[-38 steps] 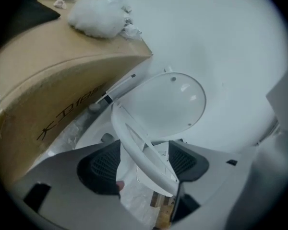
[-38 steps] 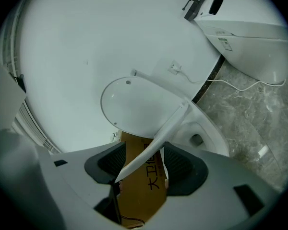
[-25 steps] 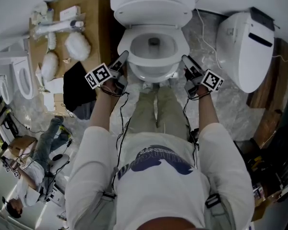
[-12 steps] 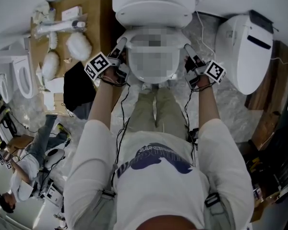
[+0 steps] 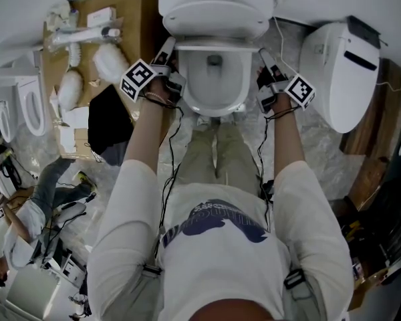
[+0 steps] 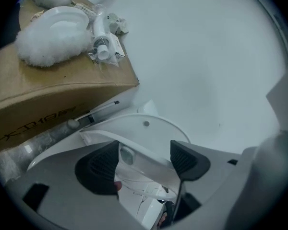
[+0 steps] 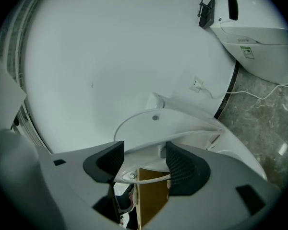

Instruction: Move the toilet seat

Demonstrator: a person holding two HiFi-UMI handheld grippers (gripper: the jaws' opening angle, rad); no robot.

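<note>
The white toilet seat (image 5: 214, 44) stands raised, edge-on below the tank (image 5: 214, 9), and the bowl (image 5: 214, 85) lies uncovered. My left gripper (image 5: 168, 51) is at the seat's left side and my right gripper (image 5: 263, 59) at its right side. In the left gripper view the seat's rim (image 6: 149, 128) runs slantwise between the dark pads (image 6: 100, 166). The left gripper (image 6: 143, 159) is opening, with gaps on both sides of the rim. In the right gripper view the seat's rim (image 7: 163, 123) lies between the wide-apart pads (image 7: 182, 169) of the right gripper (image 7: 140, 159).
A cardboard box (image 5: 123, 25) with white padded parts and a tube stands left of the toilet. A second white seat unit (image 5: 341, 65) with a cord leans at the right. A black bag (image 5: 107, 122) lies on the marble floor. Another person (image 5: 33, 226) crouches at the lower left.
Both grippers have moved from the front sides of the bowl back toward the tank. The seat has swung up from the bowl to upright.
</note>
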